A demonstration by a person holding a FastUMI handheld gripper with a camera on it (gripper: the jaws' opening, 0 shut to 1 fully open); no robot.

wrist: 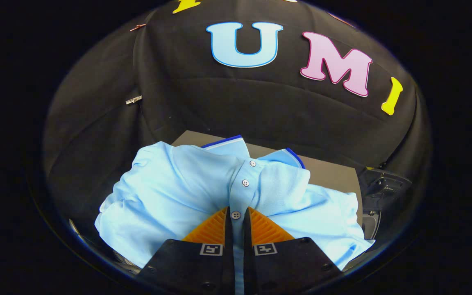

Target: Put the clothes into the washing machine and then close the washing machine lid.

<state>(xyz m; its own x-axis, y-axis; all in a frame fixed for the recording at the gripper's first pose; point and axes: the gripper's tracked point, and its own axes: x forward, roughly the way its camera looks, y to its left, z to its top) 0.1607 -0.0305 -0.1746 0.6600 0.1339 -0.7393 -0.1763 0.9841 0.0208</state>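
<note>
Through the gripper view, my gripper [236, 214] is drawn nearly shut, its two fingers [211, 229] pressed in from either side on the button placket of a light blue polo shirt [170, 192], so I have the cloth pinched in the narrow slot between them. One small button [236, 214] sits right at my fingertips, and two more run up the placket just ahead of them toward the collar [236, 145], which has a dark blue edge. The shirt bunches and spreads to both sides of my fingers and hangs below them, and its lower part is hidden behind the fingers, so I cannot say how far down it reaches. Beyond the collar I see a flat grey surface [330, 172]; the shirt covers most of it, and I cannot tell whether that is the washing machine's top or lid. Beside that surface, off to the right of the shirt, there is a dark piece of hardware [383, 188] too dim to make out. Behind everything hangs the booth's black cloth wall [228, 102], with a small clip [134, 99] fastened at a seam.
</note>
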